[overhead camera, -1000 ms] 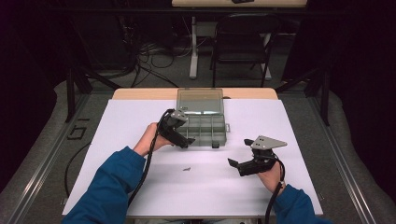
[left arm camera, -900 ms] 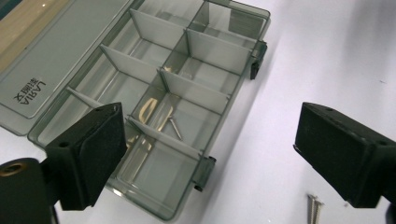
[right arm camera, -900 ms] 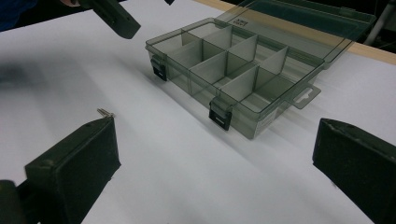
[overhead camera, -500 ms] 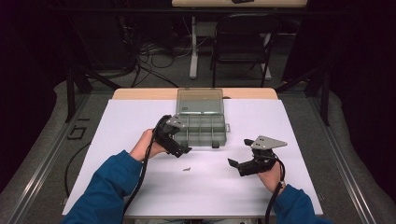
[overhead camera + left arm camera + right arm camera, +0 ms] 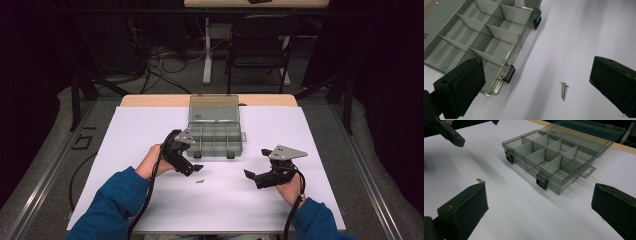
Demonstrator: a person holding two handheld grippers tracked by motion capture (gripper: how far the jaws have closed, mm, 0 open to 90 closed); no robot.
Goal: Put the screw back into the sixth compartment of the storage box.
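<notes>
1. Left gripper [image 5: 192, 169] first: jaws spread wide with nothing between them, hanging over the white table [image 5: 150, 130], just off the near left corner of the box [image 5: 215, 135]
2. Its own camera looks down between the black pads [image 5: 461, 87] and picks out two small screws [image 5: 564, 91] lying side by side, touching, on the bare surface between the jaws and close to the box's dark latch [image 5: 509, 73]
3. From the high view those screws are a tiny speck [image 5: 200, 181] just in front of the left gripper, too small to count there
4. Right gripper [image 5: 256, 176] sits well off to the right, jaws also parted and holding nothing, aimed leftwards
5. The right gripper view gives the box best: clear grey plastic, lid [image 5: 586, 132] folded back open, dividers making compartments that all look empty, two latches on the near wall
6. That same view catches a screw tip [image 5: 480, 180] peeking past its left pad, and the other gripper up in the far corner
</notes>
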